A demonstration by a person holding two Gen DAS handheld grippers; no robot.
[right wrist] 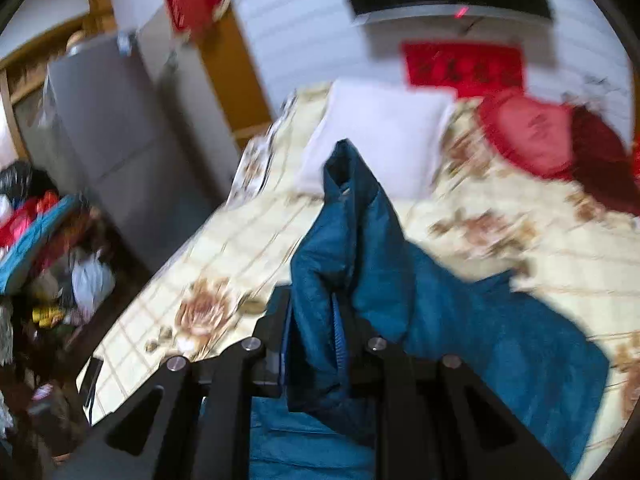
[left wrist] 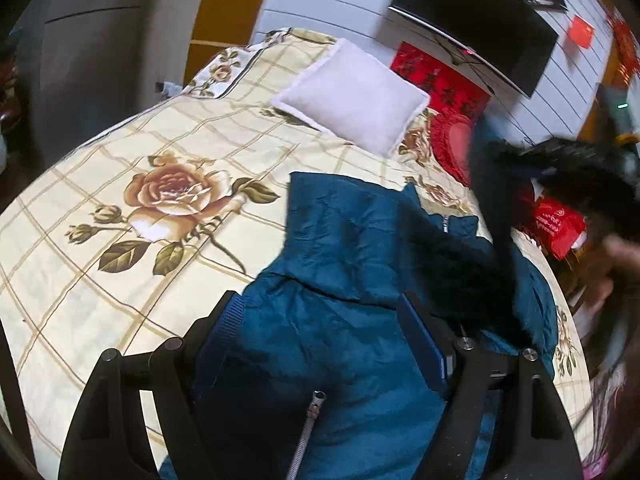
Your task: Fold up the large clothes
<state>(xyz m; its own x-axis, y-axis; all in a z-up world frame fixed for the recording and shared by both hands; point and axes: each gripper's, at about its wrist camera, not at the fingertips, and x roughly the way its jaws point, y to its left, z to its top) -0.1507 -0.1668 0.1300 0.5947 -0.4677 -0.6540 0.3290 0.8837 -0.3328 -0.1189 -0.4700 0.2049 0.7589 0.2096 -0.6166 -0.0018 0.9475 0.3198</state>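
Jacket (right wrist: 500,344) is hanging soft and bulky (padded, slippery-looking); right gripper (right wrist: 320,344) is pinching a fold, left gripper (left wrist: 320,340) clamping fabric.

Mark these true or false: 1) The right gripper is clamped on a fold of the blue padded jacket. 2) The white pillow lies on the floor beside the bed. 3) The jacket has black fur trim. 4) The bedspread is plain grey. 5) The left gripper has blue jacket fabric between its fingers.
1) True: the right gripper is shut on a bunched fold of the blue padded jacket.
2) False: the white pillow lies on the bed, beyond the jacket.
3) True: the black fur trim lies along the jacket's top.
4) False: the bedspread is cream with a brown grid and printed roses.
5) True: the left gripper has jacket fabric filling the gap between its fingers.
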